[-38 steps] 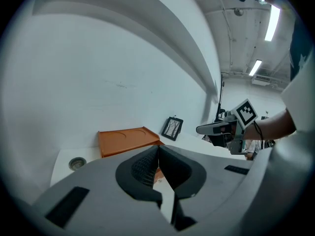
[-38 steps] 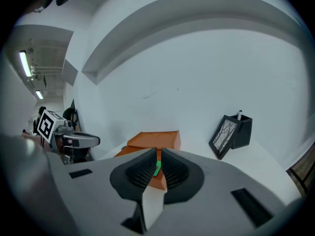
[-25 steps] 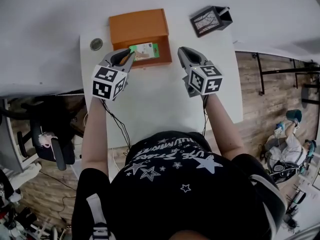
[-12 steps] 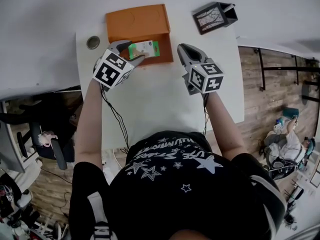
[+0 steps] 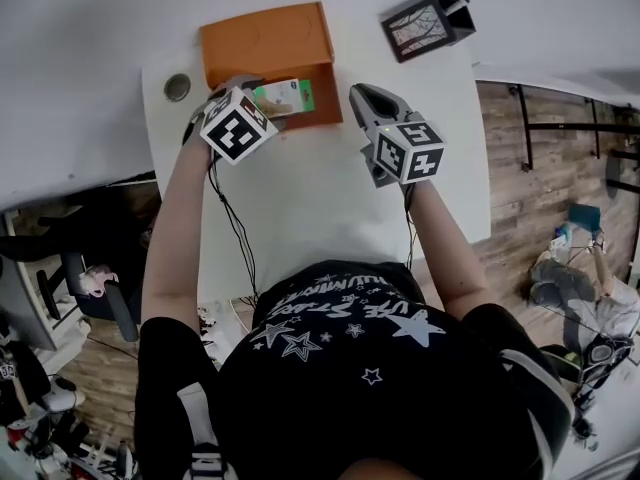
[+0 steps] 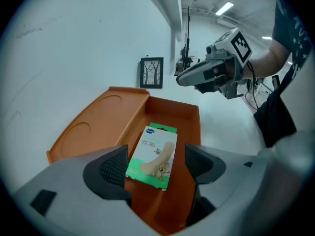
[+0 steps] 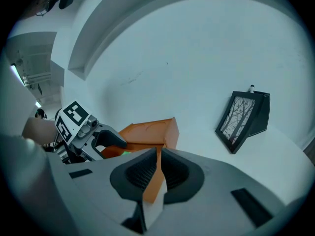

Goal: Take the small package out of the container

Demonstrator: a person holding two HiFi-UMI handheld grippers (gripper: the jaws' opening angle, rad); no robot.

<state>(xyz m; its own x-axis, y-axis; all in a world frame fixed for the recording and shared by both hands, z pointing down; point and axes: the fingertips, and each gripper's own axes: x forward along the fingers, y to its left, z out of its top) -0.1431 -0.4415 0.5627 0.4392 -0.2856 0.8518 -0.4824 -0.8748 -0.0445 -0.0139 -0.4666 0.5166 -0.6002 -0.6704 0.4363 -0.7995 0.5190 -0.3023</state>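
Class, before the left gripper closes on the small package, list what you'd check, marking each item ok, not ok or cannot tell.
1. Left gripper open: ok; its fingers have just been opening.
2. Small package between the fingers: ok, not gripped yet.
3. Package lying flat in the orange container: ok.
4. Right gripper outside the container: ok.
5. Fingers low enough to grip: cannot tell.

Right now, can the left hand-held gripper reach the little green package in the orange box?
Probably yes. The left hand-held gripper has just been opening its jaws; they stand wide over the small package, lying uncovered in the open container, without touching it.
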